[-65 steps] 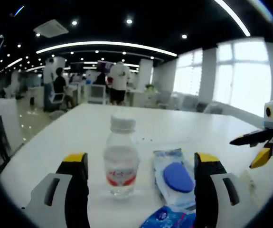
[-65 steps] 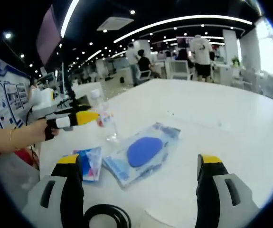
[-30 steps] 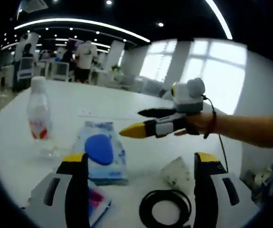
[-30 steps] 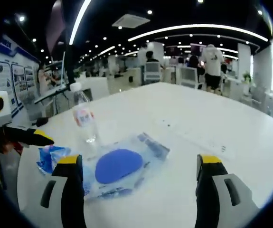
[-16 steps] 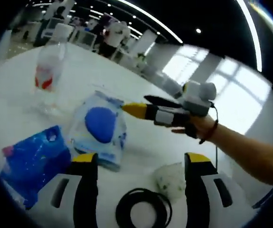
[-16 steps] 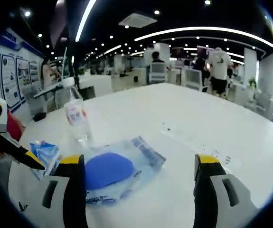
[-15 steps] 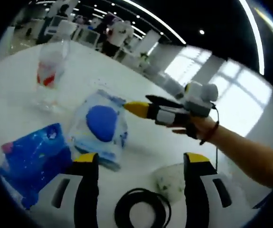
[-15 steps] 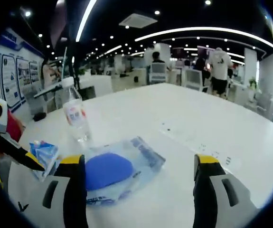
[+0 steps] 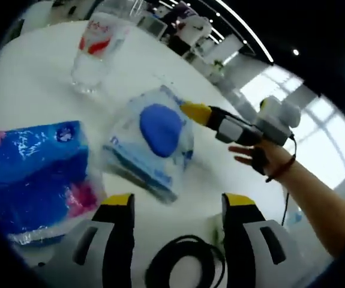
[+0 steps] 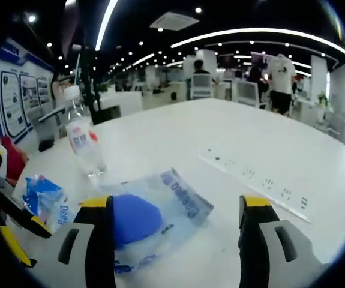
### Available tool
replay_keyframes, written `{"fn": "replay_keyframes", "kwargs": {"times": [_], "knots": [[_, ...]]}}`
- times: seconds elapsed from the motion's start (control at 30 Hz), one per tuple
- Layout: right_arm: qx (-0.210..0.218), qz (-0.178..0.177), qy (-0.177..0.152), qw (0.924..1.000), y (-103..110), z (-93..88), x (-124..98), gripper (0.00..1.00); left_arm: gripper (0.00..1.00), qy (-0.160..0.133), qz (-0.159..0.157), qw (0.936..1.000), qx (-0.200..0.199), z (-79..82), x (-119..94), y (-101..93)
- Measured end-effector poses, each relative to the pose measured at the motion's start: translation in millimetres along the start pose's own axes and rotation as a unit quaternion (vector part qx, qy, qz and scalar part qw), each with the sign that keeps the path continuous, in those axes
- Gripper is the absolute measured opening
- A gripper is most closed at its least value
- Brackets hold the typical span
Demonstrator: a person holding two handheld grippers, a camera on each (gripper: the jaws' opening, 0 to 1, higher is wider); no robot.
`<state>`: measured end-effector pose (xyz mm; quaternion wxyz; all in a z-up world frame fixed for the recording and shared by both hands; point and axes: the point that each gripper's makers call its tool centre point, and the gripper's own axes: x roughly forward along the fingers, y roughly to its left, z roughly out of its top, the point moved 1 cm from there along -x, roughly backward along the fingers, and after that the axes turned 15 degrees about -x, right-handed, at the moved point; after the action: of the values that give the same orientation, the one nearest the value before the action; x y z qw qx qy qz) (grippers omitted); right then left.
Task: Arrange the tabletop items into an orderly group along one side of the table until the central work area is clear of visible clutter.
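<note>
White tabletop [image 10: 262, 150] carries the wipes pack [image 10: 154, 213], which now sits between my right tool's [image 10: 172, 240] parted jaws; half a second ago it lay further ahead. My left tool [image 9: 175, 225], jaws also apart, has tipped down over the black cable [image 9: 181, 267], blue tissue pack [image 9: 34, 174] at nine o'clock, bottle [image 9: 97, 51] at eleven. I judge a grab is imminent.

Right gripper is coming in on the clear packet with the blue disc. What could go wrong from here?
The water bottle stands upright just beyond the clear packet; pushing the packet could tip it. The right gripper straddles a flat, slippery packet, so its open jaws may slide off. The black cable coil near the left gripper could snag.
</note>
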<state>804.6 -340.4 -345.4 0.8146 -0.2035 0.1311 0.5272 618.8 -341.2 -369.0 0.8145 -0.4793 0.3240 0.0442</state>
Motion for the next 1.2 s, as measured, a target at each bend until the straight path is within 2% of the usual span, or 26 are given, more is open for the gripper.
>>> {"fn": "replay_keyframes", "kwargs": {"times": [0.07,0.17,0.23,0.43,0.5,0.6,0.7,0.77,0.97,1.03,1.07,1.2], "knots": [[0.002,-0.001,-0.002,1.0000,-3,0.1,4,0.81,0.48,-0.003,0.001,1.0000,-0.005,1.8,2,-0.8],[-0.027,0.017,0.031,0.9990,-2,-7.9,8,0.74,0.46,-0.010,0.004,0.9996,-0.026,4.1,5,-1.7],[-0.026,0.018,0.027,0.9991,-3,-6.2,12,0.68,0.44,-0.008,0.008,0.9994,-0.032,3.5,6,-0.5],[-0.029,0.021,0.047,0.9982,-3,-15.6,17,0.54,0.37,-0.016,0.018,0.9984,-0.052,4.7,8,3.7],[-0.038,0.026,0.051,0.9977,0,-16.2,17,0.50,0.36,-0.015,0.008,0.9966,-0.081,4.4,9,2.2],[-0.051,0.023,0.061,0.9966,0,-19.3,16,0.45,0.30,-0.012,0.014,0.9958,-0.089,3.5,12,7.5],[-0.053,0.012,0.082,0.9951,-7,-26.6,14,0.38,0.25,-0.010,0.017,0.9923,-0.123,3.6,14,9.1],[-0.065,0.002,0.087,0.9941,-10,-27.2,14,0.31,0.24,-0.010,0.016,0.9920,-0.125,5.5,17,8.9],[-0.080,0.002,0.093,0.9925,-13,-28.1,15,0.25,0.16,-0.012,0.025,0.9904,-0.136,6.1,19,12.1],[-0.083,0.000,0.094,0.9922,-16,-28.7,15,0.18,0.10,0.014,0.027,0.9917,-0.125,-1.4,21,14.3],[-0.083,-0.005,0.096,0.9919,-18,-28.5,15,0.15,0.10,0.010,0.018,0.9889,-0.147,-2.1,21,12.6],[-0.082,-0.006,0.098,0.9917,-19,-29.1,15,0.13,0.09,0.011,0.019,0.9894,-0.143,-1.9,21,13.2]]}}
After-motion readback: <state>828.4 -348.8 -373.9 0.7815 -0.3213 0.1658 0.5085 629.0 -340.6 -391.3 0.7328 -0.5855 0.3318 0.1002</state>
